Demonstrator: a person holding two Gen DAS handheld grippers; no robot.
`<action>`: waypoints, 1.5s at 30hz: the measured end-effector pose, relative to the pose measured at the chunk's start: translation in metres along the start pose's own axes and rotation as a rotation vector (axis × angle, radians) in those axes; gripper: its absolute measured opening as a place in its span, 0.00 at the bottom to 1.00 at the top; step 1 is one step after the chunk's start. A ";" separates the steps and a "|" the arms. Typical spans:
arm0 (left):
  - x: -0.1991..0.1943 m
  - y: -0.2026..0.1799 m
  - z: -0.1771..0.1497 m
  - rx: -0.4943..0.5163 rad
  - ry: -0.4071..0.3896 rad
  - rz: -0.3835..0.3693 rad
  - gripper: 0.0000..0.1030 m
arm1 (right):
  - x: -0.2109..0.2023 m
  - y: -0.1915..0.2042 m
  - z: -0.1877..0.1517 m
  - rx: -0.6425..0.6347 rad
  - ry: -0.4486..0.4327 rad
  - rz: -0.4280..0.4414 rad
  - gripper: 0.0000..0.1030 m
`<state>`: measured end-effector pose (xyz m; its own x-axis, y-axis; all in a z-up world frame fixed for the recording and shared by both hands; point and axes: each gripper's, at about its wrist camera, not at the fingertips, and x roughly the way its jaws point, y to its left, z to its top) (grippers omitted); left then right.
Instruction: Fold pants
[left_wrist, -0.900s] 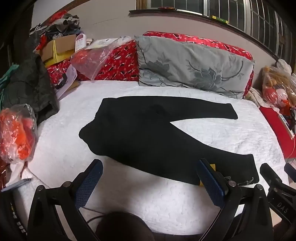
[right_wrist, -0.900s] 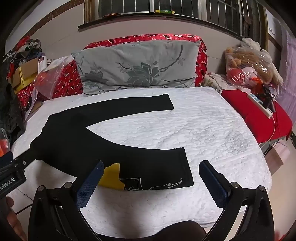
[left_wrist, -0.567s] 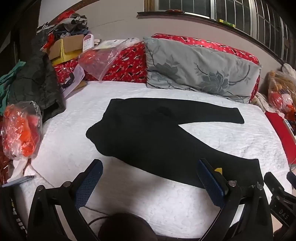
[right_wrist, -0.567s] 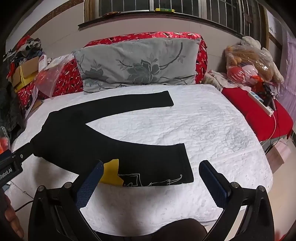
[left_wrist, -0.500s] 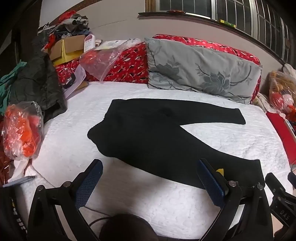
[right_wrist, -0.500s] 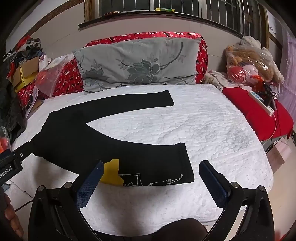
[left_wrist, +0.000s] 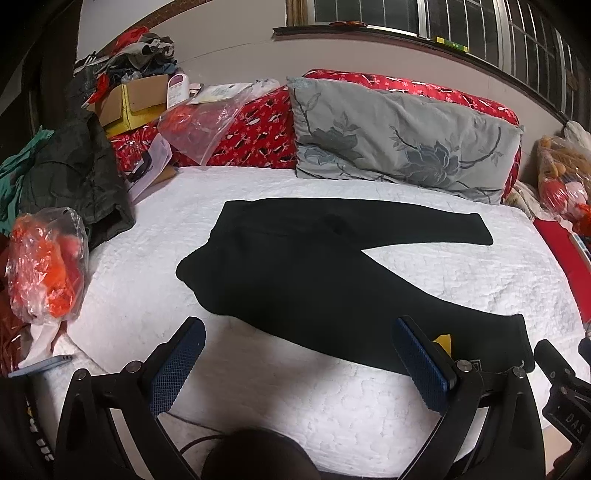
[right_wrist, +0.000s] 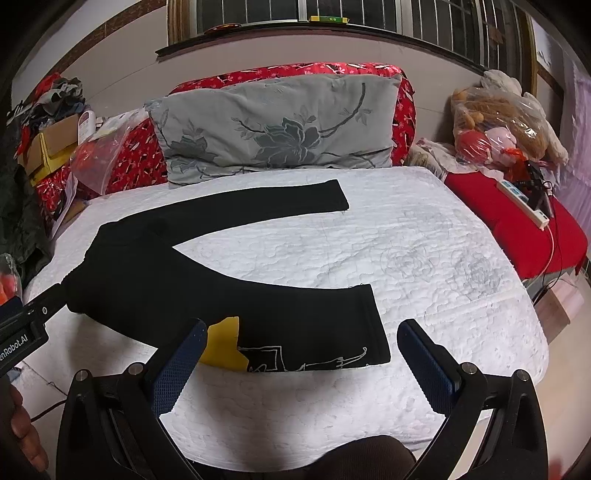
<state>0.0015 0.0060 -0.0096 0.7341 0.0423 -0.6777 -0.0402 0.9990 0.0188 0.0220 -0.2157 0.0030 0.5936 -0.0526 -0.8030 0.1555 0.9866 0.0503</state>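
Observation:
Black pants (left_wrist: 306, 273) lie flat on the white quilted bed (left_wrist: 258, 376), waist to the left, two legs spread apart to the right. The near leg's cuff (right_wrist: 332, 343) has a white line drawing and a yellow patch (right_wrist: 221, 343). My left gripper (left_wrist: 299, 354) is open and empty, hovering above the bed's near edge in front of the waist. My right gripper (right_wrist: 301, 350) is open and empty, just before the near leg's cuff. The pants also show in the right wrist view (right_wrist: 155, 273).
A grey flowered pillow (left_wrist: 402, 133) leans on a red cushion (left_wrist: 258, 122) at the bed's far side. Plastic bags (left_wrist: 44, 269), dark clothes (left_wrist: 74, 166) and a cardboard box (left_wrist: 129, 99) crowd the left. A red surface with a power strip (right_wrist: 521, 199) and bagged plush toys (right_wrist: 498, 118) stands right.
Both grippers have drifted slightly, the left view shifting a little to the left and back. The pants have not moved. Both grippers stay open.

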 end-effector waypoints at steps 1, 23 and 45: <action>0.000 0.000 0.000 0.000 0.001 0.000 0.99 | 0.000 -0.001 -0.001 0.002 0.000 0.000 1.00; 0.004 -0.003 -0.001 0.003 0.011 -0.005 0.99 | 0.008 -0.006 -0.002 0.016 0.022 0.006 1.00; 0.008 -0.007 -0.002 0.005 0.029 -0.008 0.99 | 0.013 -0.007 -0.004 0.021 0.046 0.008 1.00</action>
<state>0.0066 -0.0004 -0.0165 0.7142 0.0340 -0.6991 -0.0309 0.9994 0.0170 0.0253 -0.2222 -0.0103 0.5578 -0.0369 -0.8292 0.1675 0.9834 0.0690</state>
